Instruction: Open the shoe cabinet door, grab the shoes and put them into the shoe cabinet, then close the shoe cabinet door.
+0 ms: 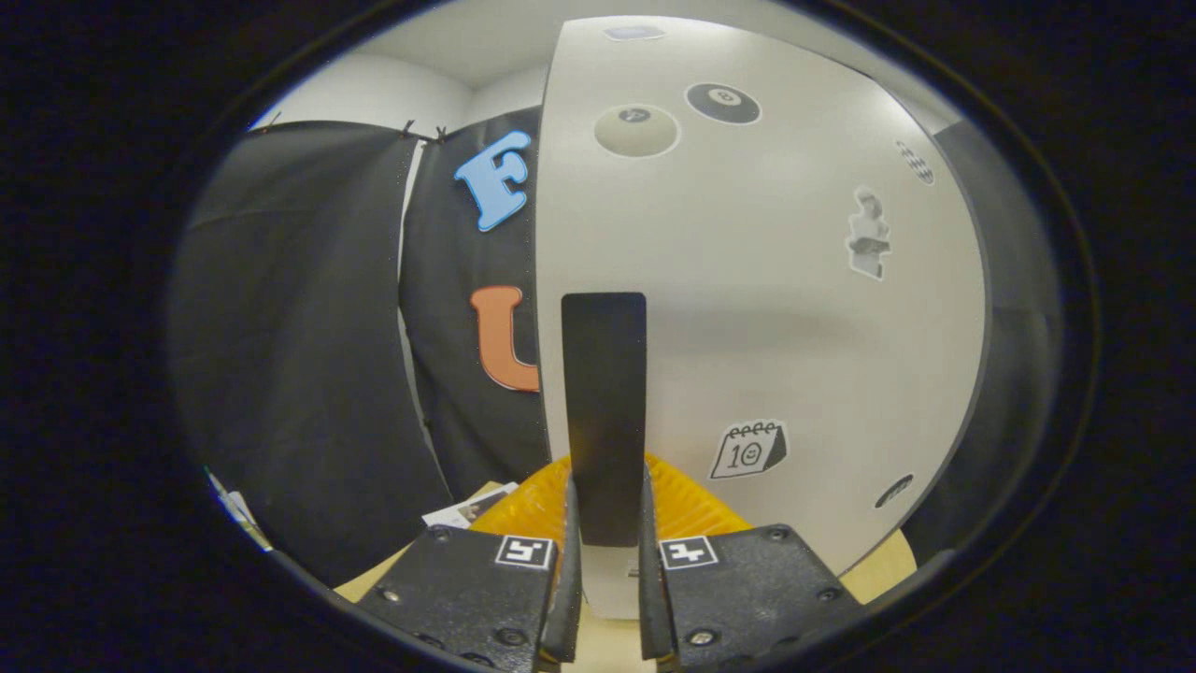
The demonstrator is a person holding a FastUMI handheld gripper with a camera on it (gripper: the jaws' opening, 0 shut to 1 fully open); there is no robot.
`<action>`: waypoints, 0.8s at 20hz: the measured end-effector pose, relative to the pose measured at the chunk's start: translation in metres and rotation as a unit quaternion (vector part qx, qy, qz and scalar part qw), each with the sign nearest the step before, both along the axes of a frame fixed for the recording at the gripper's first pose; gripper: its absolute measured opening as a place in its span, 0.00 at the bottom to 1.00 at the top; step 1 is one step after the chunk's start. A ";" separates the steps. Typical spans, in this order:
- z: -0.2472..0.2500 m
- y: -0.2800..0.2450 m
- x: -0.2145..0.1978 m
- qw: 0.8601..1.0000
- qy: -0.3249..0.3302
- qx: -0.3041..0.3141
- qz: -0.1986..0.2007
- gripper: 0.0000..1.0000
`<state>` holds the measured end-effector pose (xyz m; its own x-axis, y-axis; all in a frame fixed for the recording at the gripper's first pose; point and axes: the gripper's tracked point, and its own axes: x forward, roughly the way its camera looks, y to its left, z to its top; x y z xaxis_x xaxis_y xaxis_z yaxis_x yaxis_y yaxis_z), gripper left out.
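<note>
The shoe cabinet door (766,280) is a white panel with several stickers, close in front of me. A black upright bar handle (605,393) is fixed near the door's left edge. My gripper (605,528) is shut on the lower part of this handle, one finger pressing on each side. The cabinet's inside is hidden behind the door.
Black cloth wall (308,355) hangs left of the door's edge and also beyond its right side. A light wooden surface (874,570) lies below, with a printed sheet (467,509) on it just left of the fingers.
</note>
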<state>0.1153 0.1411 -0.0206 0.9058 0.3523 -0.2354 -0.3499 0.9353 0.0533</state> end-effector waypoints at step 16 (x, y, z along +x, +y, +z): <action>0.005 -0.043 -0.063 0.993 0.023 0.014 0.115 0.27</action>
